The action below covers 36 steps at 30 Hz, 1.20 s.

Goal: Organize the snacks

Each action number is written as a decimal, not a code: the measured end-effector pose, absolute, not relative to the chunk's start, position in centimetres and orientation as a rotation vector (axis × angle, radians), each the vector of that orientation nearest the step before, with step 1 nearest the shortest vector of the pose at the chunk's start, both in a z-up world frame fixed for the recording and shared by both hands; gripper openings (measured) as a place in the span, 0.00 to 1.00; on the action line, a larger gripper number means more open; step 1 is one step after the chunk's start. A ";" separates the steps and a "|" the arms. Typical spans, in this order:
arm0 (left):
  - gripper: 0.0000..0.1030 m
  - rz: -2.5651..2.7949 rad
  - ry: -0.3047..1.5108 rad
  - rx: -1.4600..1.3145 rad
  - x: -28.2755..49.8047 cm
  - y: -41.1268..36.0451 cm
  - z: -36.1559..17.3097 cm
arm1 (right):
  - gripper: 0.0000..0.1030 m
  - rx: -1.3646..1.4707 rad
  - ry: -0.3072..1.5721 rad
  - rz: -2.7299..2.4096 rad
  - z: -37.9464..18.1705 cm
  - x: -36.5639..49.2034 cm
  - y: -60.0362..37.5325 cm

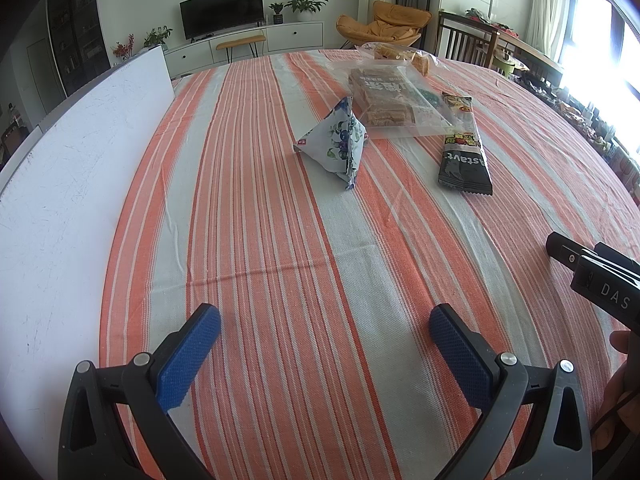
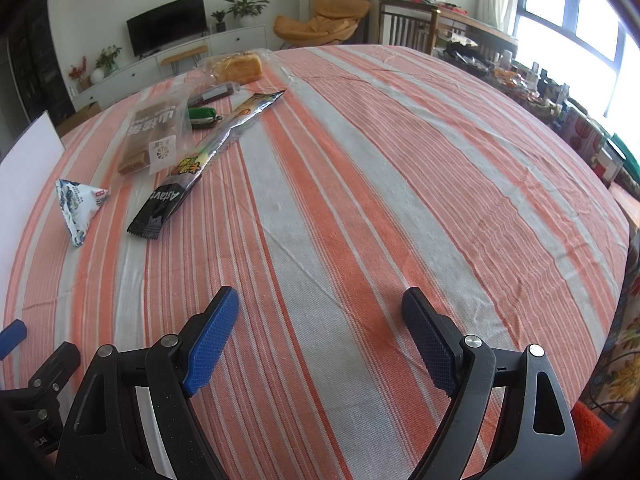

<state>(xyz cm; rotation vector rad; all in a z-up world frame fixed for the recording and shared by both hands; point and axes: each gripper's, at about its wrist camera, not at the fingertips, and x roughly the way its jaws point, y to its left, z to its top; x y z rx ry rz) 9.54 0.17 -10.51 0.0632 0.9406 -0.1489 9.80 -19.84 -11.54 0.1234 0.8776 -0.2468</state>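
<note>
Snacks lie on the far part of an orange-striped tablecloth (image 1: pixel 280 240). A white pyramid pouch with blue print (image 1: pixel 338 142) (image 2: pixel 80 204) stands nearest. Beside it lie a long black snack pack (image 1: pixel 466 148) (image 2: pixel 192 168), a clear bag of brown bars (image 1: pixel 384 96) (image 2: pixel 154 136), a small green packet (image 2: pixel 204 116), a dark bar (image 2: pixel 214 94) and a bagged bread loaf (image 1: pixel 404 56) (image 2: pixel 238 67). My left gripper (image 1: pixel 325 344) is open and empty above the near cloth. My right gripper (image 2: pixel 320 334) is open and empty, to the right of the snacks.
A white board (image 1: pixel 72 168) lies along the table's left side. The right gripper's body (image 1: pixel 596 276) shows at the right edge of the left wrist view. Chairs (image 2: pixel 408 26) and a cluttered side table (image 2: pixel 540 88) stand beyond the table's far and right edges.
</note>
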 end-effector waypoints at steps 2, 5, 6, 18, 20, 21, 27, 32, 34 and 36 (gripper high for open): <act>1.00 -0.149 0.941 0.063 9.5 0.2 -10.5 | 0.84 0.123 0.878 -0.247 -11.5 9.8 -19.8; 1.00 -0.149 0.941 0.063 9.6 0.2 -10.5 | 0.84 0.124 0.877 -0.247 -11.5 9.8 -19.8; 1.00 -0.149 0.941 0.063 9.6 0.2 -10.5 | 0.84 0.124 0.878 -0.247 -11.5 9.8 -19.8; 1.00 -0.152 0.941 0.065 9.5 0.2 -10.5 | 0.84 0.123 0.878 -0.246 -11.5 9.8 -19.9; 1.00 -0.159 0.942 0.068 9.4 0.2 -10.4 | 0.84 0.123 0.878 -0.246 -11.5 9.8 -19.9; 1.00 -0.165 0.944 0.071 9.4 0.2 -10.4 | 0.84 0.123 0.878 -0.246 -11.5 9.8 -19.9; 1.00 -0.205 1.007 0.088 9.7 0.3 -10.0 | 0.84 0.123 0.878 -0.246 -11.5 9.8 -19.9; 1.00 -0.240 0.991 0.074 9.8 0.3 -8.1 | 0.85 0.122 0.880 -0.243 -11.5 9.9 -19.8; 1.00 -0.259 0.991 0.063 10.1 0.2 -7.1 | 0.86 0.122 0.880 -0.241 -11.6 9.8 -19.7; 1.00 -0.274 0.990 0.047 10.7 0.3 -6.0 | 0.86 0.122 0.880 -0.242 -11.6 9.9 -19.7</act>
